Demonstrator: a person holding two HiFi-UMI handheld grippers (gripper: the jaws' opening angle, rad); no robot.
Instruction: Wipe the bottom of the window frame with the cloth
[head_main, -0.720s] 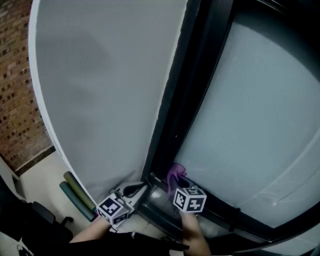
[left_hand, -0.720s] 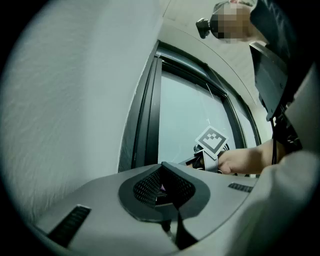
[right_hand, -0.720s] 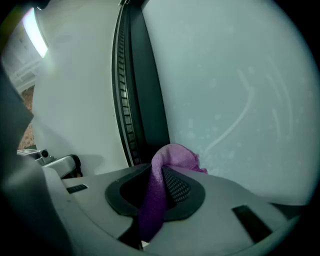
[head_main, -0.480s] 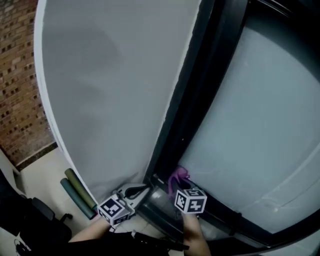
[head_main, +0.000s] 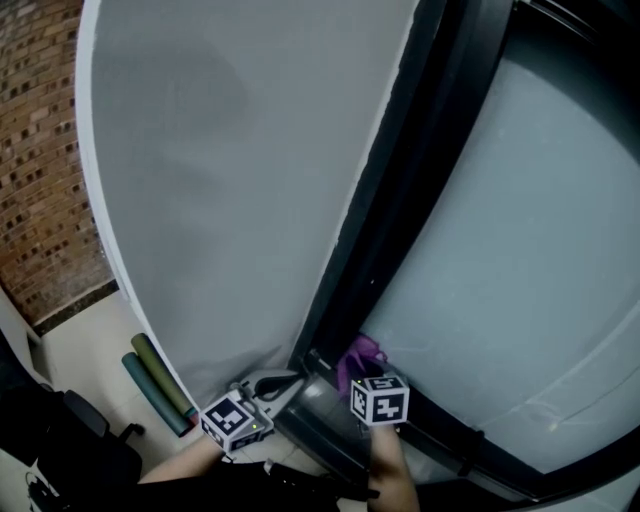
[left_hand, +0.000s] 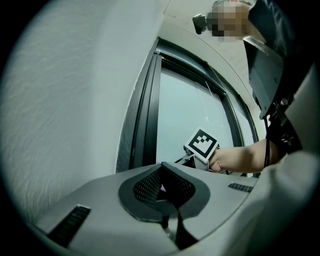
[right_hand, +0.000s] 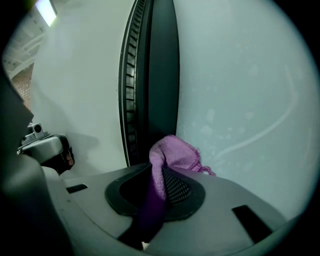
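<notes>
A purple cloth (head_main: 358, 355) (right_hand: 173, 154) is clamped in my right gripper (head_main: 362, 372) (right_hand: 159, 172), which is shut on it. The cloth's bunched end rests against the pale glass beside the dark upright of the window frame (head_main: 400, 210) (right_hand: 161, 75), low at the frame's bottom rail (head_main: 325, 425). My left gripper (head_main: 283, 381) (left_hand: 161, 170) is shut with nothing in it and sits just left of the frame's lower corner, close to the white wall. In the left gripper view the right gripper's marker cube (left_hand: 202, 144) shows ahead, with a hand behind it.
A white wall (head_main: 220, 180) fills the left side and frosted glass (head_main: 530, 250) the right. Two green rolls (head_main: 160, 385) lie on the floor by the wall's foot. A brick wall (head_main: 40, 170) stands at the far left. A black chair (head_main: 75, 440) is at the bottom left.
The head view has drifted a little, so everything sits slightly further right. Both grippers stay at the frame's lower corner, the cloth still held against the glass.
</notes>
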